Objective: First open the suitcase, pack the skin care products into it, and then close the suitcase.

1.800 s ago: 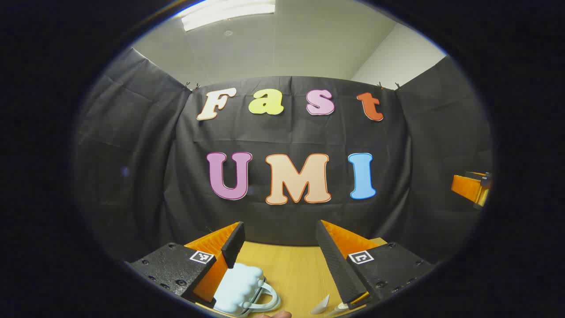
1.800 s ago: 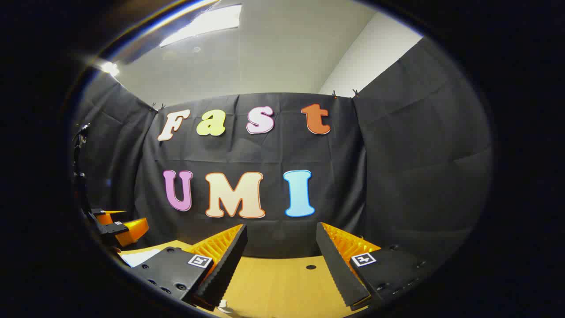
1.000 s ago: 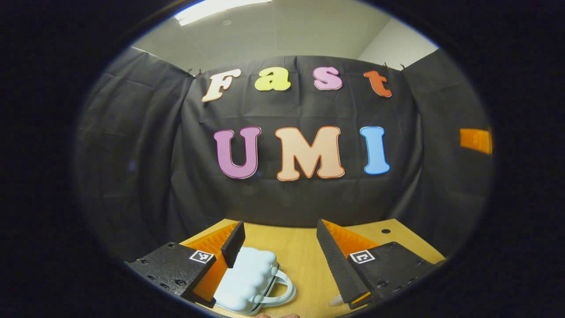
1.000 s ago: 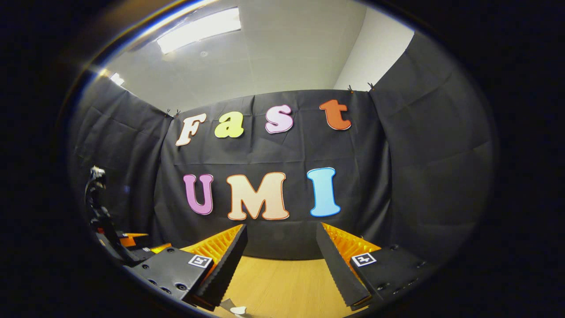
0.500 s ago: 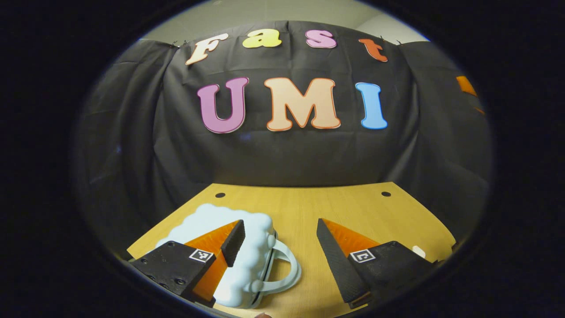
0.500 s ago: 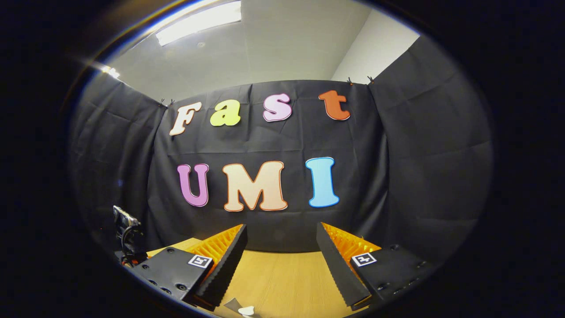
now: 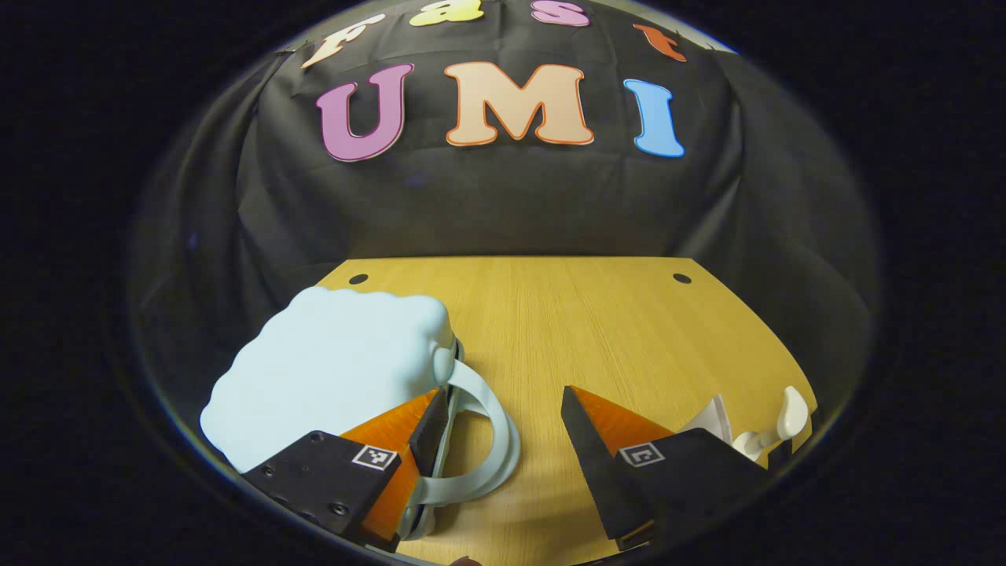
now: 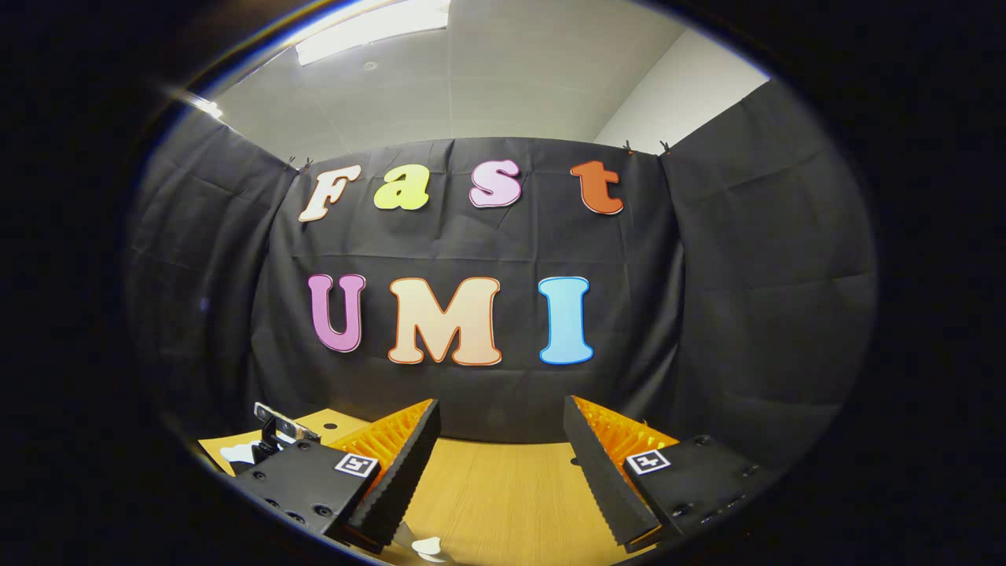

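— So, what is the suitcase (image 7: 330, 369) like?
— Small, pale blue, hard and smooth, with a puffy, scalloped outline like a cloud. It lies shut and flat on the wooden table (image 7: 566, 314), at the near left in the left gripper view. A looped handle (image 7: 491, 440) of the same pale plastic curves out from its right side.
— And the table?
— Light wood grain, two small dark holes near the back corners.
— How does the left gripper (image 7: 503, 420) stand?
— Its jaws are spread wide with nothing between them but bare tabletop. The left finger sits over the suitcase's edge by the handle; whether it touches I cannot tell.
— The skin care products?
— White, glossy pieces (image 7: 754, 428) peek out at the table's right edge, just behind the right finger; their shapes are partly hidden.
— The right gripper (image 8: 499, 440)?
— Also gaping, holding nothing, its ridged pads facing each other above the table (image 8: 503, 487). A small white scrap (image 8: 426, 545) lies below them.
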A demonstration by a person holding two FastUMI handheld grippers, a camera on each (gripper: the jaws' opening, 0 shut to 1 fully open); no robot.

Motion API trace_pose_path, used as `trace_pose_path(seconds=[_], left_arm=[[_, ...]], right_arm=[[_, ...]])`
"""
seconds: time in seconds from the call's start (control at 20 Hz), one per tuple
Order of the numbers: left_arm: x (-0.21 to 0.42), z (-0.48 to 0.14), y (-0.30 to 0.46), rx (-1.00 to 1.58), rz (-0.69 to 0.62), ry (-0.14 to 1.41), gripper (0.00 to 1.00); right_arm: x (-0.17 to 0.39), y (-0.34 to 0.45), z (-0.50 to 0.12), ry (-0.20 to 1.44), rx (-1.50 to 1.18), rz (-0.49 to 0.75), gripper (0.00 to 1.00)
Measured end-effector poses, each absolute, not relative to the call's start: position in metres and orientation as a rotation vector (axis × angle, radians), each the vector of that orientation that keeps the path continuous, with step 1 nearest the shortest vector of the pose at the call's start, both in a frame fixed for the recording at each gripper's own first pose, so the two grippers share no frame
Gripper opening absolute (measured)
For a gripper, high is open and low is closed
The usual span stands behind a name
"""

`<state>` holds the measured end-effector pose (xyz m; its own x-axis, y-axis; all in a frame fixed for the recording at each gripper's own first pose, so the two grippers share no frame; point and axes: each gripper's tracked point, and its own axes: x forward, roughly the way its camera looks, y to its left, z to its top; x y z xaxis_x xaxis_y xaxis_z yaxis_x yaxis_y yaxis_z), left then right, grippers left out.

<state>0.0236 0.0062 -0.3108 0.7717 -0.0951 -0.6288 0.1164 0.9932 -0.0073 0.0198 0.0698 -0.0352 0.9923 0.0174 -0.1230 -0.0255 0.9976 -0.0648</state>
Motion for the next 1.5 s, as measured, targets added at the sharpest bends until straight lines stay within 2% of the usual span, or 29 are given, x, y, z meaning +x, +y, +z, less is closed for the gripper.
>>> trace_pose_path(seconds=[0.35, 0.55, 0.65, 0.7, 1.0, 1.05, 1.1, 1.25, 1.5], left_arm=[[0.028, -0.359, 0.006, 0.055, -0.09, 0.813, 0.87], [0.027, -0.372, 0.003, 0.024, -0.106, 0.875, 0.73], [0.027, -0.372, 0.012, 0.027, -0.058, 0.899, 0.34], [0.025, -0.371, 0.009, 0.003, -0.076, 0.913, 0.15], [0.025, -0.371, 0.008, -0.06, -0.113, 0.979, 0.01], [0.025, -0.367, 0.008, -0.045, -0.121, 0.96, 0.04], [0.024, -0.362, 0.009, -0.034, -0.109, 0.954, 0.0], [0.033, -0.344, 0.008, 0.008, -0.099, 0.88, 0.0], [0.034, -0.306, 0.015, -0.015, -0.122, 0.883, 0.0]], right_arm=[[0.028, 0.065, -0.046, 0.167, -0.089, 0.007, 0.98], [0.032, 0.068, -0.05, 0.175, -0.113, 0.017, 0.98], [0.033, 0.07, -0.05, 0.172, -0.127, 0.021, 0.98], [0.034, 0.071, -0.049, 0.17, -0.133, 0.024, 0.98], [0.035, 0.073, -0.051, 0.16, -0.121, 0.036, 0.99], [0.035, 0.074, -0.051, 0.159, -0.114, 0.038, 0.99], [0.035, 0.074, -0.051, 0.16, -0.107, 0.041, 0.99], [0.035, 0.075, -0.051, 0.151, -0.097, 0.045, 0.99], [0.039, 0.085, -0.053, 0.137, -0.07, 0.077, 0.99]])
